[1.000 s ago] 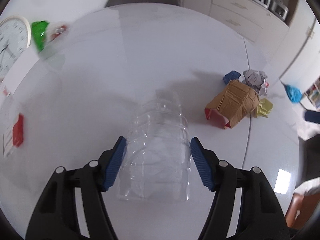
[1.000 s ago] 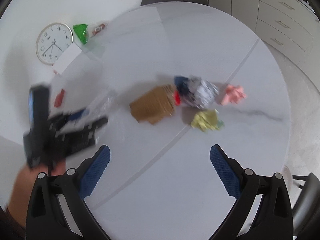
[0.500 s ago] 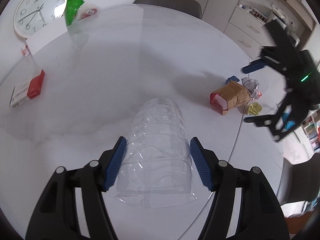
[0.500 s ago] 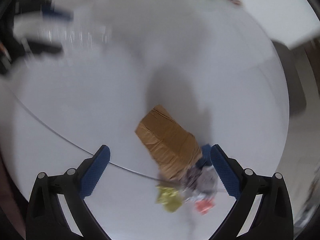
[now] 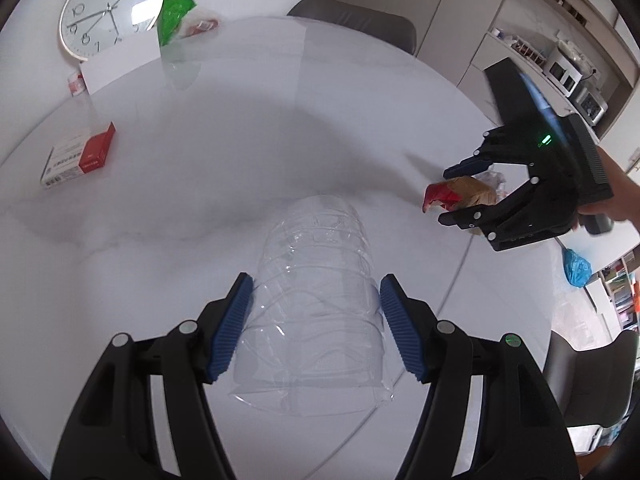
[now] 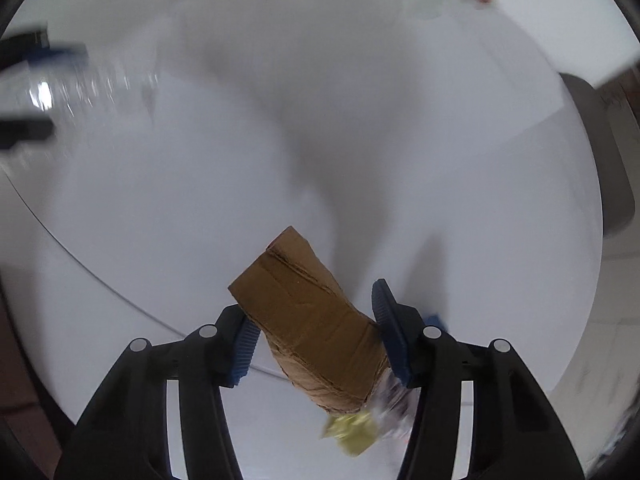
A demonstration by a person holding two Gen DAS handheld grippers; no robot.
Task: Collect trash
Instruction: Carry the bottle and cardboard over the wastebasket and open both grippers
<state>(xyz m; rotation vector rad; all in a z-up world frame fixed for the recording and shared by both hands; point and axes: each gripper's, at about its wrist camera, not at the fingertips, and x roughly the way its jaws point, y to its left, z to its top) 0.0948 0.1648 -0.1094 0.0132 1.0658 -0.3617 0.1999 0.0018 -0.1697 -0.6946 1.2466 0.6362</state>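
Left claw [image 5: 314, 326] gripping clear container [image 5: 316, 320], red-white box [image 5: 78, 156] nearby

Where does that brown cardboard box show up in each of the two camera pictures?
Left wrist view: the cardboard box sits far right, between the right gripper fingers.
Right wrist view: the box is bottom centre, between the blue pads.
Shared landmark: the clear plastic container, blurred at upper left in the right view.

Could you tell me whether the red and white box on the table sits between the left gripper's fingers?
No, the red and white box lies far off to the side, while the left gripper brackets the clear plastic container.
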